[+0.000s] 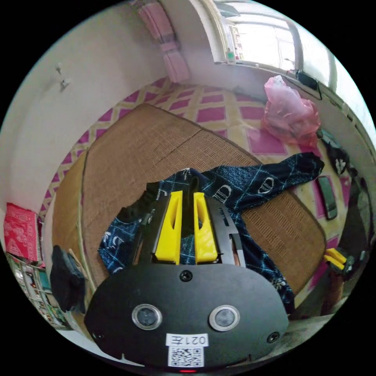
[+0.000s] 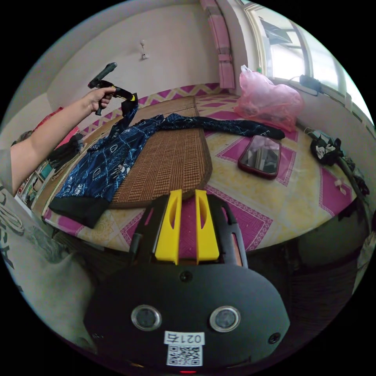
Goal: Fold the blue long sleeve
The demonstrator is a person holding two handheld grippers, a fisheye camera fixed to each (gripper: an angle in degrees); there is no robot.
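The blue long sleeve is dark blue with a pale line pattern and lies spread on a woven mat. One sleeve reaches out toward a phone. My left gripper is shut on a bunched fold of it near the collar. In the right gripper view a hand holds the left gripper up, and the blue long sleeve hangs from it down onto the mat. My right gripper hovers over the bed's near edge, jaws almost together with nothing between them. The right gripper shows at the bed's edge.
A phone lies on the pink-patterned sheet by the sleeve end. A pink plastic bag sits under the window, with a black item near the wall. Dark cloth lies at the mat's far corner.
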